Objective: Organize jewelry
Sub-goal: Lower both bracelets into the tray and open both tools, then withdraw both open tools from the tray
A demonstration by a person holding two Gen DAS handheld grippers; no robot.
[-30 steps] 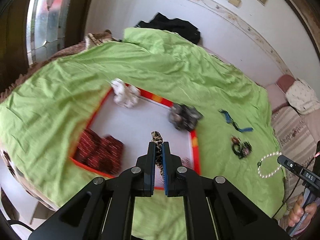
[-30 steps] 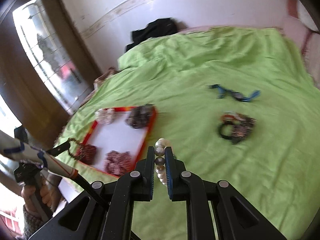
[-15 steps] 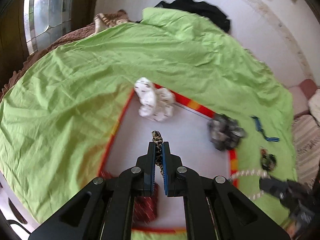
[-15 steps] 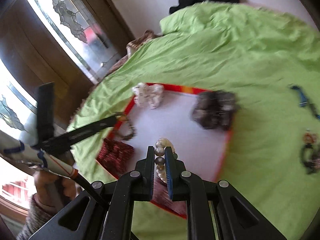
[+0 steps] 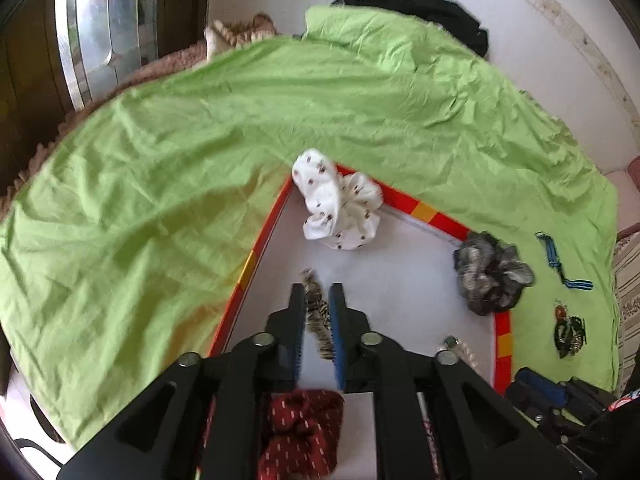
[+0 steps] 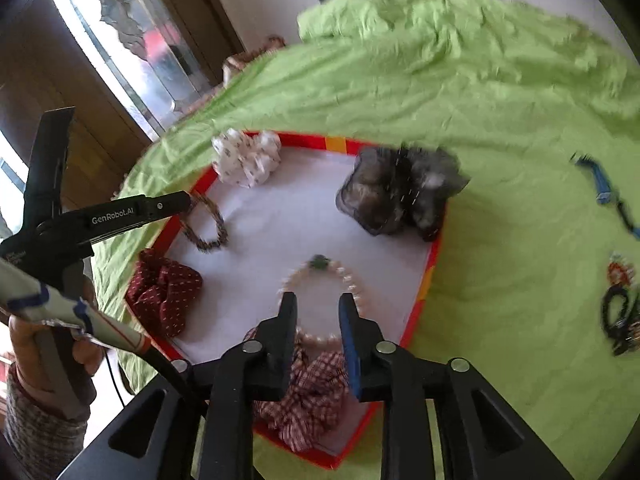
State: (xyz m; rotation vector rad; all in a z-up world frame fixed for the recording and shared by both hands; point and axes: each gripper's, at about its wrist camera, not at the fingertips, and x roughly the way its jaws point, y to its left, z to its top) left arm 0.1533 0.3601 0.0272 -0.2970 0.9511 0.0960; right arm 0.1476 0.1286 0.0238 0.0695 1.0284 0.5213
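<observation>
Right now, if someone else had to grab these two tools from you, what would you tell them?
Left tool: jaws apart over the tray, with the brown beaded bracelet between them, lying on the tray floor.
Right tool: jaws apart, with the pearl bracelet lying on the tray just under it.
Done: both bracelets are in the tray.
Left: the blue band and the dark tangled piece lie on the green sheet outside the tray.

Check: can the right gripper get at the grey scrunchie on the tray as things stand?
Probably yes. The right gripper is open with the pearl bracelet lying between its fingers, and bare white tray lies ahead up to the grey scrunchie.
</observation>
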